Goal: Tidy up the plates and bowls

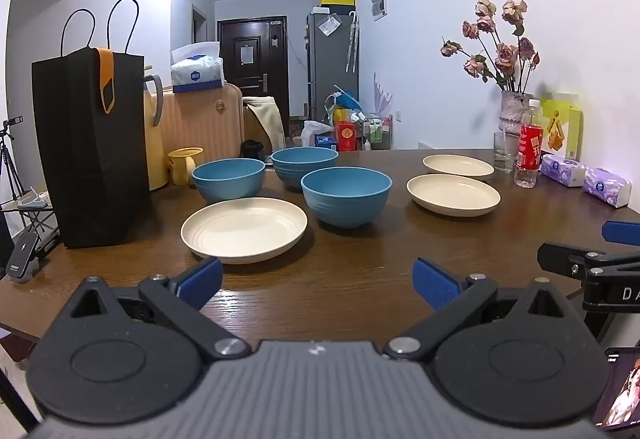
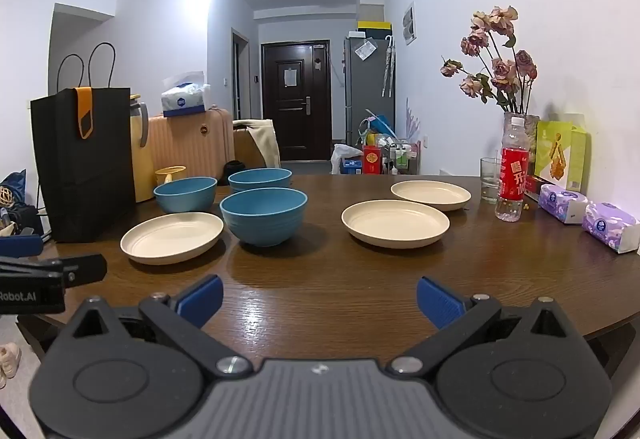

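Note:
Three blue bowls stand left of the middle of the brown table (image 1: 360, 279): a near one (image 1: 346, 196) (image 2: 264, 214), a left one (image 1: 229, 178) (image 2: 185, 193) and a far one (image 1: 305, 163) (image 2: 260, 178). Three cream plates lie flat: one near left (image 1: 244, 229) (image 2: 172, 237), one at right (image 1: 453, 194) (image 2: 395, 223), one far right (image 1: 458, 164) (image 2: 431, 194). My left gripper (image 1: 318, 283) is open and empty above the table's near part, short of the near-left plate. My right gripper (image 2: 320, 297) is open and empty, and also shows at the left wrist view's right edge.
A black paper bag (image 1: 90, 143) (image 2: 84, 163) stands at the table's left edge, with a yellow jug and a small yellow cup (image 1: 185, 164) behind it. At the right stand a vase of dried roses (image 2: 516, 127), a glass (image 2: 490, 179), a red-labelled bottle (image 2: 512, 175) and tissue packs (image 2: 610, 227).

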Demonstrator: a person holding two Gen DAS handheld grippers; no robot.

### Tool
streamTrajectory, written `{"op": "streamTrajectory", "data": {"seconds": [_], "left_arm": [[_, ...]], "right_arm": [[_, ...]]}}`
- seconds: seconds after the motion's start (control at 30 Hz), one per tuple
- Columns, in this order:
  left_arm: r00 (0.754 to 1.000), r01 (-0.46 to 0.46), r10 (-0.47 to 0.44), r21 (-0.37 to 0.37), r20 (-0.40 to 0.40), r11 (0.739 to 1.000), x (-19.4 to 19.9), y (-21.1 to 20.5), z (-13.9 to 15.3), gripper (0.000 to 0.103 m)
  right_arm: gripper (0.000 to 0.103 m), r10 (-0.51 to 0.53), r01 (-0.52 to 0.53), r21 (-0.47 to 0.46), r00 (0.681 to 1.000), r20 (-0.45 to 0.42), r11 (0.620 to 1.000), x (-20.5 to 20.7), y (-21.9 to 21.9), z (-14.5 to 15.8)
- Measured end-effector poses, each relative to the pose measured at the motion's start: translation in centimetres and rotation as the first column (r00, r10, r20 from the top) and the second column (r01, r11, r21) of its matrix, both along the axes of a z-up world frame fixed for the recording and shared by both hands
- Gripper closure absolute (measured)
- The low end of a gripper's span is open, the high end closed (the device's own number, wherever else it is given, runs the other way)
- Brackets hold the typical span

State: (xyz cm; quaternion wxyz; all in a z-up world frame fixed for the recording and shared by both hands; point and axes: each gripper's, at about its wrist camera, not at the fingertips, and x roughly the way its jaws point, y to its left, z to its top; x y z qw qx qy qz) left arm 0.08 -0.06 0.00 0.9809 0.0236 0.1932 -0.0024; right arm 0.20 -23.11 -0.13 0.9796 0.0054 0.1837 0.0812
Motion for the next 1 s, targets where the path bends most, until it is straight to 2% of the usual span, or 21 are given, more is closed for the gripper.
{"op": "streamTrajectory", "data": {"seconds": [1.0], "left_arm": [[1.0,0.0,0.0,-0.015,0.022,1.0,0.0,0.5,0.2,0.0]], "right_arm": [[0.0,-0.002,0.002,-0.002,1.0,0.006,1.0,-0.1,0.2,0.0]]}}
